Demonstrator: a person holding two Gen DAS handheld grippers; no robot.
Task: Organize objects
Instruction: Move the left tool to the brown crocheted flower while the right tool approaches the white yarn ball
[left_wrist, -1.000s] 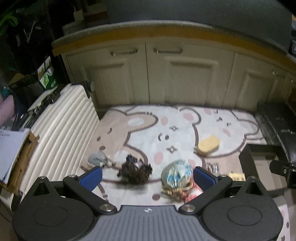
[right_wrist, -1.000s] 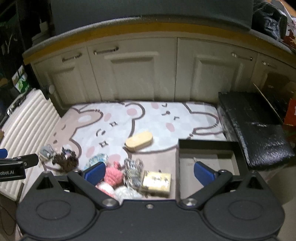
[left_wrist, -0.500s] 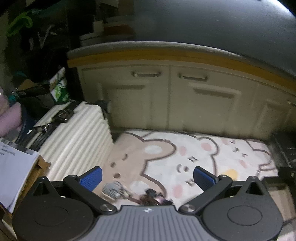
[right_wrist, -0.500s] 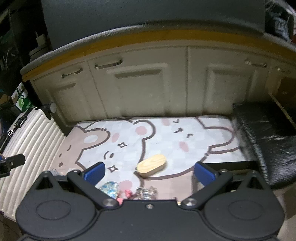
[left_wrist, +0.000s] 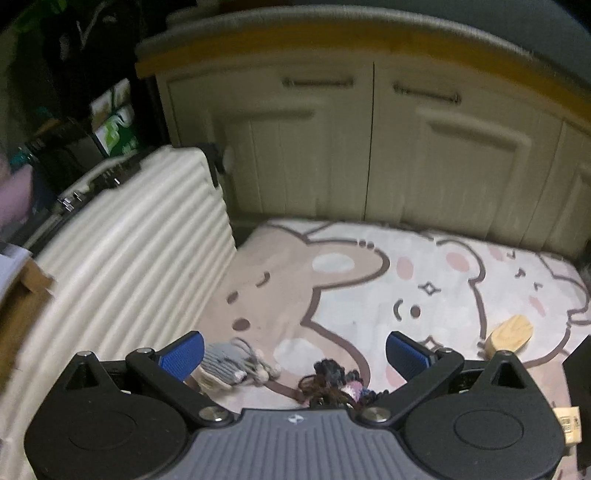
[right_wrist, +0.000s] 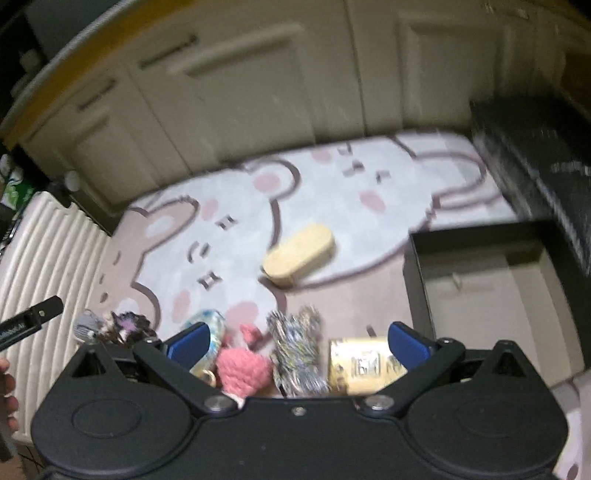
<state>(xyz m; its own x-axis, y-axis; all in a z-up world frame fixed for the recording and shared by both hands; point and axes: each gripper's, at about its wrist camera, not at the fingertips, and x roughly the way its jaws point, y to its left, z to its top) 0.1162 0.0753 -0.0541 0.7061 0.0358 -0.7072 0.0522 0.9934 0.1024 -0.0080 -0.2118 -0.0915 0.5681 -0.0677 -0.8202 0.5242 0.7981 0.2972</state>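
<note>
1. Both cameras have dipped since half a second ago: the small items, then mostly hidden under the gripper bodies, show again along the mat's (right_wrist: 332, 192) near edge.
2. Right gripper (right_wrist: 297, 341) hangs above the cluster, fingers wide apart and holding nothing. Between them lie a pink knit toy (right_wrist: 242, 369), a tinsel bundle (right_wrist: 295, 347) and a yellow printed box (right_wrist: 364, 365); its print is too blurred to read. A blue-patterned pouch (right_wrist: 212, 325) sits partly behind the left finger.
3. Left gripper (left_wrist: 293, 354) is likewise spread wide and empty. A grey knit piece (left_wrist: 229, 363) lies just beside its left finger, with a dark yarn tangle (left_wrist: 330, 376) between the fingers.
4. Farther out on the mat rests a wooden oval box (right_wrist: 299, 254), apart from the cluster.
5. An open black box (right_wrist: 480, 273) sits on the right, with its lid (right_wrist: 535, 162) beyond it.
6. A ribbed white suitcase (left_wrist: 122, 258) borders the left, and cream cabinets (left_wrist: 369, 147) stand behind.
</note>
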